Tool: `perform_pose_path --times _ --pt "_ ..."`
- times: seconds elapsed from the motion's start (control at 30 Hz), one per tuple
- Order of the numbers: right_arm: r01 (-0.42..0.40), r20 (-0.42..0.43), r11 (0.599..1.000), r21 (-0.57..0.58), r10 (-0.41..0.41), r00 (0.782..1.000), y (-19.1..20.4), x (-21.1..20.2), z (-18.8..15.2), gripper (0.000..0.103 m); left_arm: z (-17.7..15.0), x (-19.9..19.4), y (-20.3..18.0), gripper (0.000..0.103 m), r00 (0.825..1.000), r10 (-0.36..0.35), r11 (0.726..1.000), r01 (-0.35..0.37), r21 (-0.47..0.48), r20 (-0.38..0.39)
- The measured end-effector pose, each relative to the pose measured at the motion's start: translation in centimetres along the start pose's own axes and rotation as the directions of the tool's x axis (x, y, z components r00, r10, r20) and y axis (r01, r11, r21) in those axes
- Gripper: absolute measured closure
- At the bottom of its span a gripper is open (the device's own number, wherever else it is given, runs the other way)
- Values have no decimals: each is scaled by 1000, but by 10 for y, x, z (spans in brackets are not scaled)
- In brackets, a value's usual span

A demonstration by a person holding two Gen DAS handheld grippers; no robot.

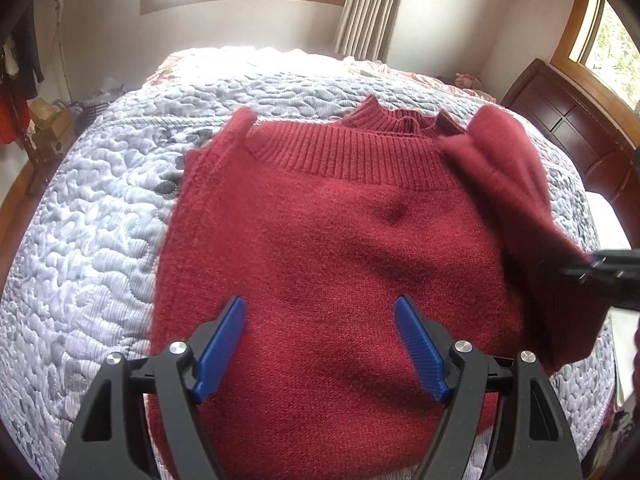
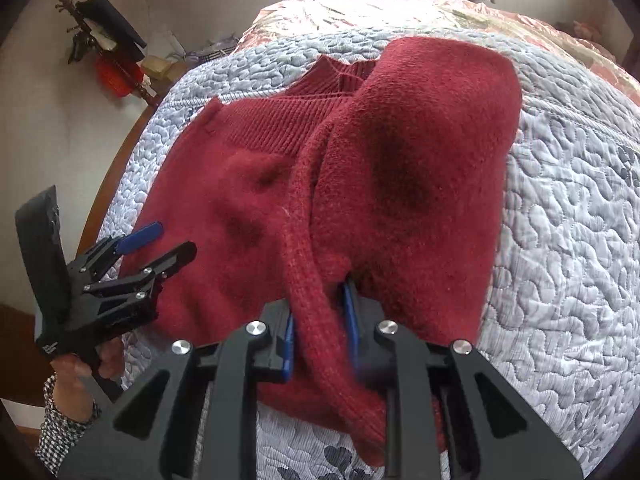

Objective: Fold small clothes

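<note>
A dark red knit sweater (image 1: 320, 232) lies flat on the quilted bed, ribbed collar at the far side. My left gripper (image 1: 320, 312) hovers open over its near half, nothing between the blue pads. Its right sleeve (image 1: 516, 184) is lifted off the bed, and my right gripper (image 1: 592, 272) holds it at the right edge. In the right wrist view the right gripper (image 2: 320, 320) is shut on the sleeve (image 2: 416, 152), which rises in a hump and hangs down between the fingers. The left gripper (image 2: 160, 244) shows open at the sweater's (image 2: 224, 208) left edge, held by a hand.
The pale grey quilt (image 1: 88, 240) covers the bed all around the sweater. A dark wooden headboard (image 1: 568, 120) stands at the right, a coat stand with clothes (image 2: 108, 56) at the left wall. A floral pink blanket (image 2: 328, 12) lies at the far end.
</note>
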State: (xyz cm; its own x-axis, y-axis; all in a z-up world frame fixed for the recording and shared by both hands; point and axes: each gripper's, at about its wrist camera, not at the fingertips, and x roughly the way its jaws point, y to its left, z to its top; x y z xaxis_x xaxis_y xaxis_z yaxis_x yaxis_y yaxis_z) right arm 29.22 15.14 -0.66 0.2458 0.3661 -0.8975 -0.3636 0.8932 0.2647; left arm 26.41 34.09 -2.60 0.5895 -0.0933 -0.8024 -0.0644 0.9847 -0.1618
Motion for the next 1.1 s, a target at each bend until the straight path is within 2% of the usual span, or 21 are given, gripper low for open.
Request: perform_pose_path --times 0.13,0.2,0.27,0.3,0.37,0.57,0.73,0.8,0.93,1.1 --pt "-27 -24 1000 -11 27 999 8 14 -2 70 1 -5 2 25 1000 7 1000 -7 -6 14" --pt "-51 -24 998 -21 51 998 11 14 -5 55 2 -6 4 25 1000 7 1000 -7 -12 14" --pt "-44 -25 998 -37 43 999 15 14 -6 54 3 -7 4 25 1000 4 1000 -4 -20 12" --pt "-51 -26 998 -39 50 998 16 13 -5 49 4 -7 4 25 1000 3 1000 -3 -23 12" --pt "-104 -31 994 -18 103 994 14 9 -4 45 5 -7 2 25 1000 1 1000 0 -28 11" --pt "-234 -5 970 64 235 972 -3 -23 1 44 10 -12 -7 25 1000 -5 1000 5 -15 18" --pt "-198 33 978 62 197 980 -18 -56 -4 44 16 -12 -20 25 999 -35 999 36 -18 14" --pt "-168 41 983 70 165 985 -28 -65 -10 44 19 -9 -29 25 998 -68 997 68 -22 0" --pt "-107 24 990 93 105 994 -51 -65 -22 44 27 -2 -53 25 991 -133 991 132 -27 -28" --pt "-118 -4 989 86 118 993 -68 -52 -47 45 42 11 -77 21 982 -179 983 176 -48 -55"
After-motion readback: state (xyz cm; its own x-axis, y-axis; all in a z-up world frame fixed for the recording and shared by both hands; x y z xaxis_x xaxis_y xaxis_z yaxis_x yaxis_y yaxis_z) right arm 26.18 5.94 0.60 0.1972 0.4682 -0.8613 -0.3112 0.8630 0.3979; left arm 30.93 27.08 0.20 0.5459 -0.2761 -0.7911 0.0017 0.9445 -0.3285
